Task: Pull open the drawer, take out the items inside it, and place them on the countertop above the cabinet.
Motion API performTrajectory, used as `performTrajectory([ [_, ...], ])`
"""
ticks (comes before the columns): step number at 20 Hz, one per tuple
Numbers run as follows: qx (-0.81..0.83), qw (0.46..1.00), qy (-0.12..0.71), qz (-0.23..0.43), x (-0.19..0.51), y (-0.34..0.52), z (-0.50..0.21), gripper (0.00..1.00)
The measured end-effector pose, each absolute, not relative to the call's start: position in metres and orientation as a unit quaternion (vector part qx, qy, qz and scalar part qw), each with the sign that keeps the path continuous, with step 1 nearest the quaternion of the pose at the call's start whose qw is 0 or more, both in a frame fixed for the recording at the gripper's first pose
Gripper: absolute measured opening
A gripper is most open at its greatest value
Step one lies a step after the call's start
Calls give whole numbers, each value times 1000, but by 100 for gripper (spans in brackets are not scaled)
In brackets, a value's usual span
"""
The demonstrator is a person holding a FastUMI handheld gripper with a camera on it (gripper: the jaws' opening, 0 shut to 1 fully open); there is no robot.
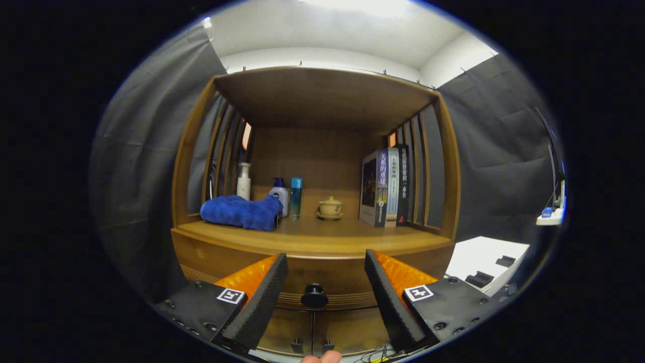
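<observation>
Claw (326, 295) spread apart, dark drawer knob (314, 295) between its fingers, drawer (322, 275) closed, contents hidden.

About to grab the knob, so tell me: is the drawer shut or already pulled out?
Shut. The drawer front sits flush under the countertop, no gap or interior showing. The gripper is open, the knob between its fingers, untouched.

wooden cabinet (443, 166) | dark cloth walls (146, 166) | white ceiling (322, 30)

Countertop (322, 241) holds towel (242, 213), bottles (278, 195), cup (330, 207), books (385, 187).
</observation>
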State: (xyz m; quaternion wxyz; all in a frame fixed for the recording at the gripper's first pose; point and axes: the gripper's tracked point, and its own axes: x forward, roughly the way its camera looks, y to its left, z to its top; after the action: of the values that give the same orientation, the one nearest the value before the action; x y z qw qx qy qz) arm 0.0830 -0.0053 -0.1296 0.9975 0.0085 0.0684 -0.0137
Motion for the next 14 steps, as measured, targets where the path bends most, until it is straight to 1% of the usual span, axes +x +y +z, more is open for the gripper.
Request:
performTrajectory([
  [4, 20, 995, 97, -12, 97, -4, -180, 99],
  [8, 7, 992, 124, -9, 108, -2, -211, 99],
  [11, 14, 992, 125, 4, 109, 9, -217, 99],
  [14, 22, 993, 112, 2, 115, 10, -215, 99],
])
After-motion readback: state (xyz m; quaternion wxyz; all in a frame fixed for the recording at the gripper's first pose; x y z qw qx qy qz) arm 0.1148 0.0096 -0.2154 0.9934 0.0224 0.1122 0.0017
